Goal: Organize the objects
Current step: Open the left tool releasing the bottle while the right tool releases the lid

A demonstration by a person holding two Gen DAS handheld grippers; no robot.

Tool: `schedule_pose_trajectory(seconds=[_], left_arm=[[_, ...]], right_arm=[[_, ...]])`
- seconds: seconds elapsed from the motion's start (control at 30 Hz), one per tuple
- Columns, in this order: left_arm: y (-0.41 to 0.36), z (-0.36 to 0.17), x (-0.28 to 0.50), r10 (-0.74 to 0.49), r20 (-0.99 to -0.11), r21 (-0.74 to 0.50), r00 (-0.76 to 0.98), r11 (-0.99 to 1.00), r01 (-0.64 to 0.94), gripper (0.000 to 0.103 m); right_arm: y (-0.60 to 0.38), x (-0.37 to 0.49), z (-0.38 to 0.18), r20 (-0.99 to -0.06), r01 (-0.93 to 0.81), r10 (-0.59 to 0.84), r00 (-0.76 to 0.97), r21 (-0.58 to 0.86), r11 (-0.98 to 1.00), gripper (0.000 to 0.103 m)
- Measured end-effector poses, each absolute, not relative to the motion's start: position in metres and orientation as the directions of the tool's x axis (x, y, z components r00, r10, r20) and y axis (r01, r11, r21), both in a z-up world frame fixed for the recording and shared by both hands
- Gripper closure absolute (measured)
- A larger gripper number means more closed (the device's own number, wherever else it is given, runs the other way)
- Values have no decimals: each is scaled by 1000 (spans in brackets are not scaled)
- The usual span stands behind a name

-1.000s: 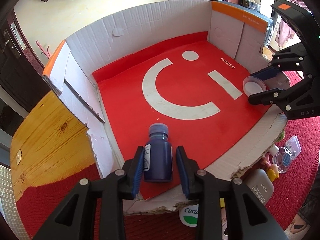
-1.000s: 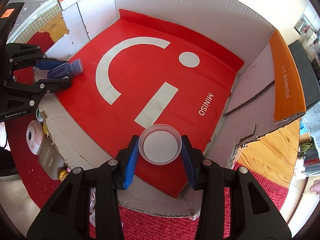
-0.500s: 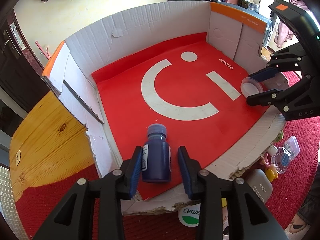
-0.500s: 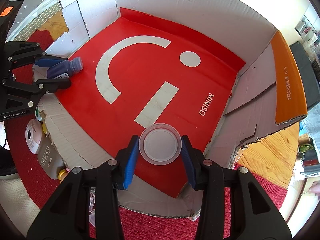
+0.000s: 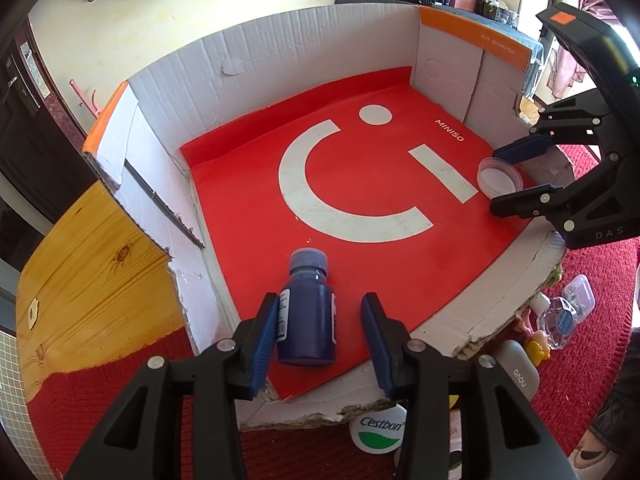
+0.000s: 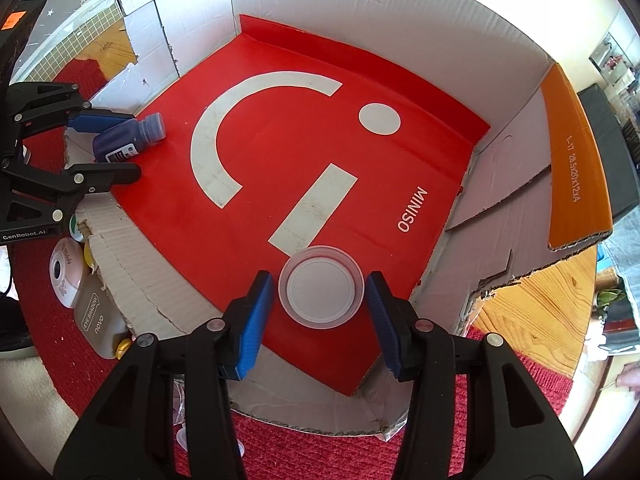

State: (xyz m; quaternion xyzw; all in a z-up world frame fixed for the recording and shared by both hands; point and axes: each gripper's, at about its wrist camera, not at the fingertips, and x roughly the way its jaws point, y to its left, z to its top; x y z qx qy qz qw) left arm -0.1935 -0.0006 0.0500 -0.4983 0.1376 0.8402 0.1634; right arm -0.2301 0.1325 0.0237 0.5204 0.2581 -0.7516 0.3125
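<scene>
A dark blue bottle (image 5: 306, 312) (image 6: 120, 142) lies on its side on the red floor of a cardboard box (image 5: 280, 52) (image 6: 360, 20), near the front left corner. My left gripper (image 5: 320, 340) (image 6: 116, 148) straddles it with jaws opening; the bottle leans on the left pad, with a gap at the right pad. A round clear lid-like dish (image 6: 322, 286) (image 5: 500, 176) rests flat on the floor at the front right. My right gripper (image 6: 320, 320) (image 5: 516, 176) stands around it, jaws opening, with a gap on both sides.
The box has tall walls at the back and sides and a low torn front edge (image 5: 480, 320). Outside that edge, on a red carpet, lie a Cestbon cap (image 5: 378, 432), a novo eyeshadow case (image 5: 518, 372) (image 6: 96, 320) and small clear containers (image 5: 564, 320). A wooden top (image 5: 92, 272) flanks the box.
Both pairs of jaws have widened. The bottle and the clear dish, clamped a second ago, now lie free on the box floor. Neither hand has shifted.
</scene>
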Motion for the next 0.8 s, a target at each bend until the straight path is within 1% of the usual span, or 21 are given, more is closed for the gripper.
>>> schedule_pose_trajectory(seconds=[0.4,0.5,0.6,0.77,0.8], left_arm=[[0,52,-195,147,-879,58,-453,-911,-408,55],[0,52,-194,154,-877,50,-455,-912,-406,52],[0,53,-194,154,-875,51,-459,-913,-404,50],[0,53,-194,158,-872,47,-463,-915,-401,49],[1,53,-194,158,-872,47,-464,-915,-401,49]], right_arm=[[129,-233,23,-944,738,-201,-263,-62,-672,56],[128,-233,23,-944,738,-202,-263,-61,-672,56],[130,-232,22,-943,737,-205,-260,-57,-673,53],[130,-228,21,-942,740,-211,-259,-54,-670,43],[131,-227,21,-942,741,-212,-260,-54,-669,43]])
